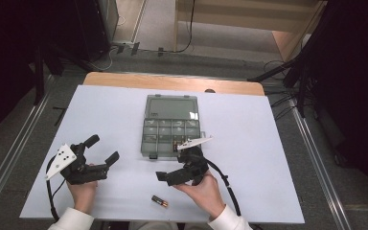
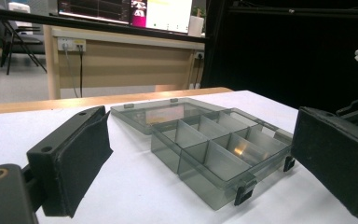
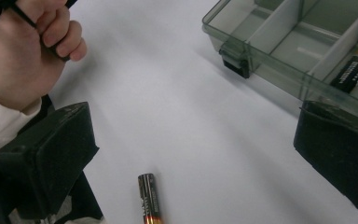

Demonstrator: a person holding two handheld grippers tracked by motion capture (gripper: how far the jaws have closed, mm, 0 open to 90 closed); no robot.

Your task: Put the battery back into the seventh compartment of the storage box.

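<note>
- Job in hand, as I read it: loose battery (image 1: 159, 201) goes into the compartment box (image 1: 171, 129); one battery (image 3: 352, 70) already lies in a near compartment.
- Loose battery lies flat on the white table (image 1: 249, 158), near the front edge, between the person's two hands, well apart from the box.
- Right gripper (image 1: 179, 163): jaws wide apart, holding nothing. In its own view the battery (image 3: 149, 198) sits between the jaws but low in frame, not yet enclosed.
- Left gripper (image 1: 103, 149): jaws spread too, empty, resting left of the box, aimed at it. Box (image 2: 214, 144) lies open, lid flat behind it.
- To do the pick well: bring right gripper back toward the person and down so the jaws straddle the battery across its short axis, at mid-length.
- Round body prob. rolls, so close slowly w/ pads square to it; keep tips just off the table.
- Then lift clear over the box wall and drop into a free compartment.
- Left gripper could steady the box if it slides; light plastic, likely shifts.
</note>
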